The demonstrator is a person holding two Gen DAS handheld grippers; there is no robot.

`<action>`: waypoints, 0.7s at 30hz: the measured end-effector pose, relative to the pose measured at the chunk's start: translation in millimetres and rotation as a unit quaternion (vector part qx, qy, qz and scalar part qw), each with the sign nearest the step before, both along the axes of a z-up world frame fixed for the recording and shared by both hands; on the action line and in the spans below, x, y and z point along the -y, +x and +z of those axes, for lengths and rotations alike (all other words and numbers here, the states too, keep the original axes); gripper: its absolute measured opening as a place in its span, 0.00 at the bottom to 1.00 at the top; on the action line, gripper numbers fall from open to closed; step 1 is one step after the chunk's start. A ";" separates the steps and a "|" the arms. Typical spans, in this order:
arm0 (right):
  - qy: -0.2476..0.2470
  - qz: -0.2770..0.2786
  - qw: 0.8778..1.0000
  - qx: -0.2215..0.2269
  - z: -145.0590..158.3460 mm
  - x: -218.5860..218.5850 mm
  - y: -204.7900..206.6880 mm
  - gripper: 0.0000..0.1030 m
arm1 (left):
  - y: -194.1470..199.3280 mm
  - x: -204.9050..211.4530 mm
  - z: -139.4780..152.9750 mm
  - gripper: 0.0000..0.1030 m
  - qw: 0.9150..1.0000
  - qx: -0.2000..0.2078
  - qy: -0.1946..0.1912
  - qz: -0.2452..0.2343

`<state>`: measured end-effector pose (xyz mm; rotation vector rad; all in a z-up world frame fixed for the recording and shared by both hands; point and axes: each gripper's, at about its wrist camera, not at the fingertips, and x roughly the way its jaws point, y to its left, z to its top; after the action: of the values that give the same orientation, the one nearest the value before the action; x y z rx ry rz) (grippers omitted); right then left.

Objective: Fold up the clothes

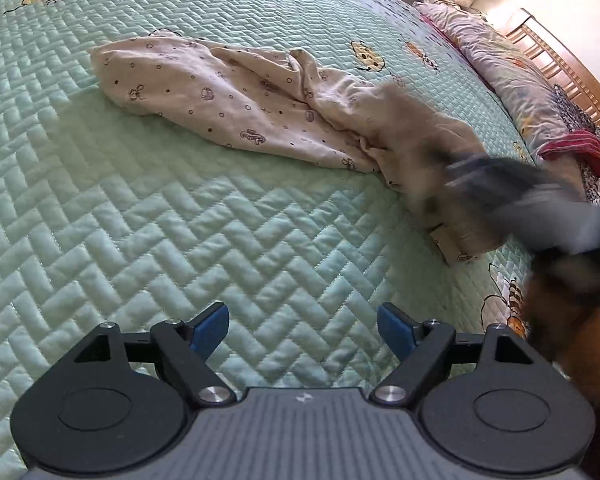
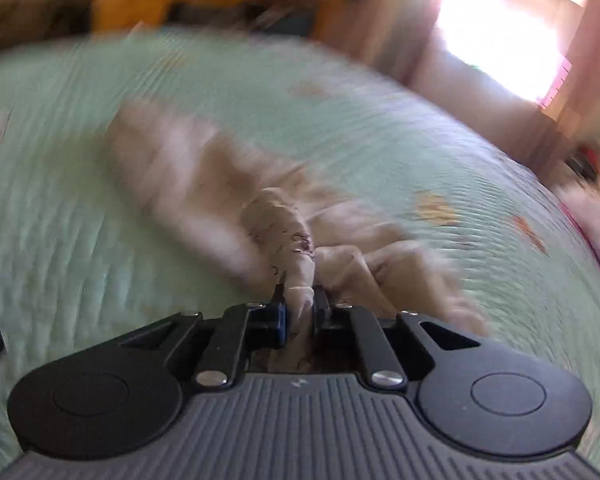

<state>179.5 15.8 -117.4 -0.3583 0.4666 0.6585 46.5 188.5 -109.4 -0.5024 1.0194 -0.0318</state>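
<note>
The cloth (image 1: 236, 112) lies crumpled across the middle of the left view, on a green quilt (image 1: 160, 220) with lots of bare room low in the frame. It is soft, cream, with tiny prints. The left claw (image 1: 303, 330) gapes over bare quilt. The right claw (image 2: 300, 304) pinches a cloth fold.

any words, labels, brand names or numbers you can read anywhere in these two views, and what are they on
No readable words or numbers in either view.
A small pale emblem, not letters, sits on each gripper body: left gripper, right gripper.
The garment bears only tiny cartoon prints.
The green quilt bears only cartoon bees.
The right wrist view is too blurred to read anything else.
</note>
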 end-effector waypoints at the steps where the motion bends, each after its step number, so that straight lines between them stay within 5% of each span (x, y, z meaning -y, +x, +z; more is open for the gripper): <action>1: 0.061 -0.027 0.998 -0.002 20.0 26.7 0.8 0.12 | -0.3 0.8 0.5 0.81 1.000 0.000 -0.001 0.001; 4: 0.245 -0.114 0.963 0.013 82.3 132.4 -6.2 0.10 | -0.3 4.3 3.2 0.81 1.000 0.006 0.002 0.003; 6: 0.284 -0.175 0.942 0.029 103.8 193.2 -11.7 0.10 | 1.1 9.7 3.6 0.83 1.000 0.008 0.004 0.001; 10: 0.278 -0.270 0.922 -0.019 90.4 274.5 -20.6 0.10 | 4.0 24.3 -3.7 0.83 1.000 -0.004 0.002 -0.006; 16: 0.310 -0.260 0.905 -0.128 24.6 283.2 -39.8 0.10 | 7.5 46.0 -7.7 0.83 0.999 -0.021 0.023 -0.027; 19: 0.341 -0.251 0.893 -0.150 19.6 278.4 -54.1 0.10 | 10.3 56.5 -4.2 0.84 0.998 -0.020 0.035 -0.046; 21: 0.330 -0.241 0.900 -0.151 22.7 278.2 -59.2 0.10 | 17.2 64.0 -3.1 0.84 0.997 -0.018 0.047 -0.056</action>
<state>120.3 -262.4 -94.7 0.5052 0.5696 0.3501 63.7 124.5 -112.5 -0.3618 1.0778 -0.0750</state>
